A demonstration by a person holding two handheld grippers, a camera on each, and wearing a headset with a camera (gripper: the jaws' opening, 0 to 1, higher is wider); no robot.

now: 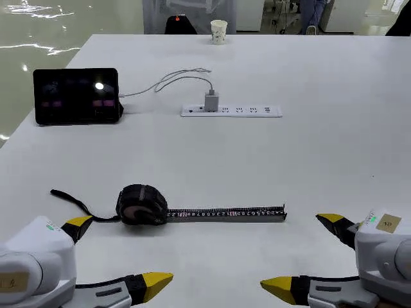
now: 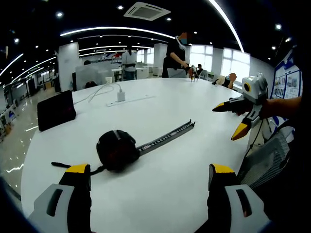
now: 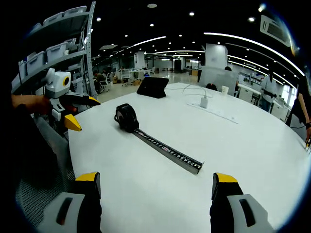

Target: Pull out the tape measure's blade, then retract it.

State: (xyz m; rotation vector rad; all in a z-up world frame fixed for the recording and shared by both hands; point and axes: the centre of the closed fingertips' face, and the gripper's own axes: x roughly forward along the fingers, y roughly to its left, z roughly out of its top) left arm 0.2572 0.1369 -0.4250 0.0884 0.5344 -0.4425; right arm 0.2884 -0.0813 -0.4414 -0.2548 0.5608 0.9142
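A black tape measure (image 1: 141, 205) lies on the white table (image 1: 270, 154), its blade (image 1: 226, 213) drawn out to the right and resting flat, a black wrist strap (image 1: 70, 200) trailing to the left. In the left gripper view the case (image 2: 116, 149) sits just ahead of my open left gripper (image 2: 148, 175), with the blade (image 2: 167, 135) running away toward the right gripper (image 2: 232, 120). My right gripper (image 3: 156, 183) is open, short of the blade's tip (image 3: 194, 167). In the head view the left gripper (image 1: 119, 253) and right gripper (image 1: 307, 253) stand apart from the tape.
A dark tablet (image 1: 77, 95) stands at the back left. A white power strip (image 1: 231, 111) with a plugged charger and cable lies mid-table. A paper cup (image 1: 219, 31) is at the far edge. People stand beyond the table (image 2: 127, 62).
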